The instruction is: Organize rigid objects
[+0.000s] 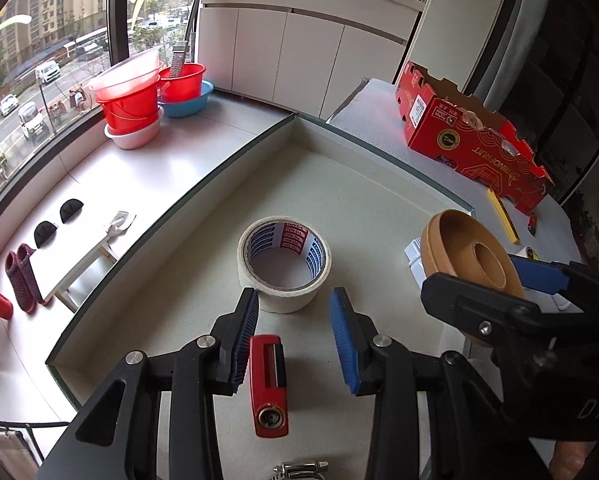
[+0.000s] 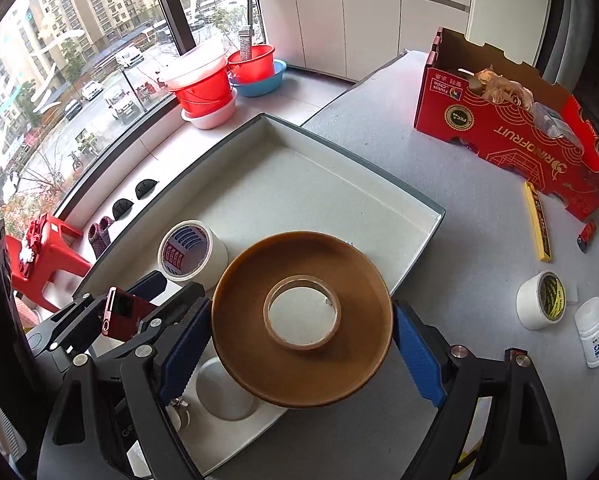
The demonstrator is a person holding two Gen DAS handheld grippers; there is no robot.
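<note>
Right wrist view: brown tape roll (image 2: 301,320) clamped across its outer rim by the right gripper (image 2: 299,344), blue pads (image 2: 417,354) on both sides, roll held flat above the near end of the white tray (image 2: 427,216). Left wrist view shows the same roll (image 1: 469,258) tilted, at the tray's right edge.

Left gripper (image 1: 295,338) — fingers spread, nothing pinched. Red lighter (image 1: 268,386) sits between them, close against the left pad; whether it touches the pad I cannot tell. From the right wrist the lighter (image 2: 123,312) appears atop the left gripper (image 2: 139,300), off the tray floor.

White tape roll (image 1: 285,264) lies flat in the tray just ahead of the left fingertips, printed core visible. Metal hose clamp (image 1: 301,470) at the bottom edge of the left view.

Outside the tray, on the grey table (image 2: 459,184): red fruit box (image 2: 511,136) at the far side, yellow utility knife (image 2: 537,226), small red item (image 2: 587,235), second white tape roll (image 2: 539,300), white pill bottle (image 2: 593,332).

Beyond — red buckets and basins (image 2: 211,88) on the window ledge.
</note>
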